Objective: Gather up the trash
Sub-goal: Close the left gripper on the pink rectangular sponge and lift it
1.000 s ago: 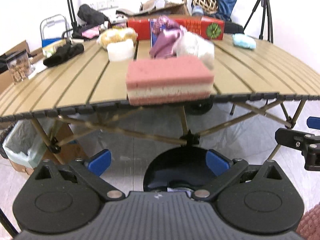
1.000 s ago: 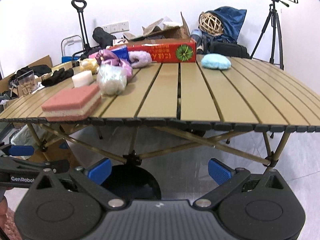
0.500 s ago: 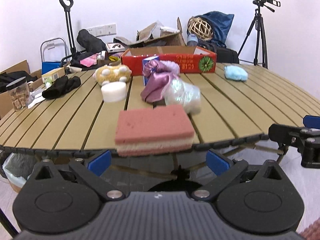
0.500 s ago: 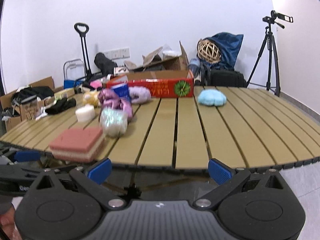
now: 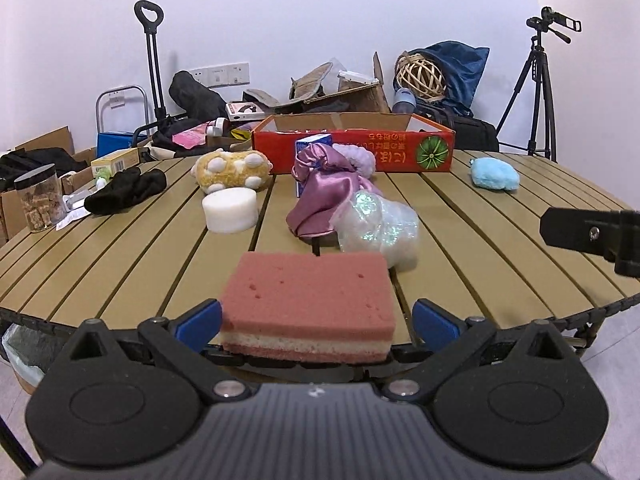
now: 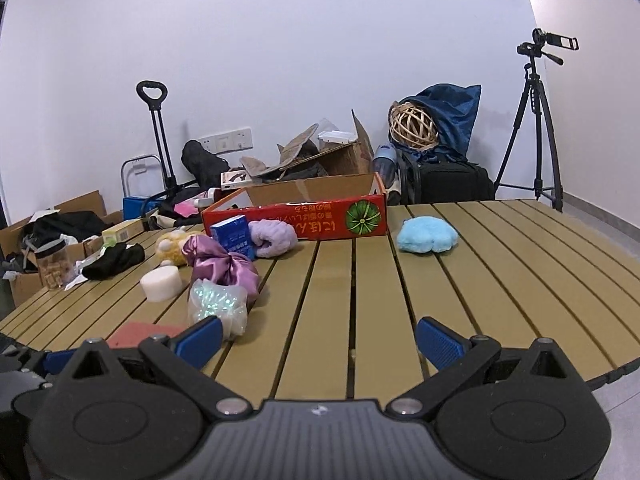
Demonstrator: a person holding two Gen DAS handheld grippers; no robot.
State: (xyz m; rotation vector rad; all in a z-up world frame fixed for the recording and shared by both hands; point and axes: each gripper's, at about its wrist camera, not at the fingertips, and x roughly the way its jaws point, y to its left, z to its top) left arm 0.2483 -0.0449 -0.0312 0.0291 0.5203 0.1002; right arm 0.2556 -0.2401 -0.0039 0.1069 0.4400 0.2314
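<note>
A pink sponge [image 5: 308,304] with a cream middle layer lies at the front edge of the slatted table [image 5: 480,248]. My left gripper [image 5: 316,326] is open, with one blue fingertip on each side of the sponge's near end. Behind the sponge sit a crumpled clear plastic bag [image 5: 378,232], a purple satin cloth [image 5: 324,196] and a white foam puck [image 5: 230,210]. My right gripper [image 6: 318,340] is open over the table's front edge with nothing between its fingers. The bag [image 6: 218,304] lies just beyond its left finger.
A red cardboard box [image 5: 360,148] stands open at the back. Near it are a blue carton [image 6: 234,236], a yellow plush [image 5: 230,170], a light blue plush [image 6: 426,234], a black cloth [image 5: 126,190] and a jar [image 5: 40,200]. A lined bin [image 5: 20,352] sits below the table's left edge.
Both grippers rose from below the table edge to above the tabletop and moved forward. The left fingers now flank the pink sponge.
</note>
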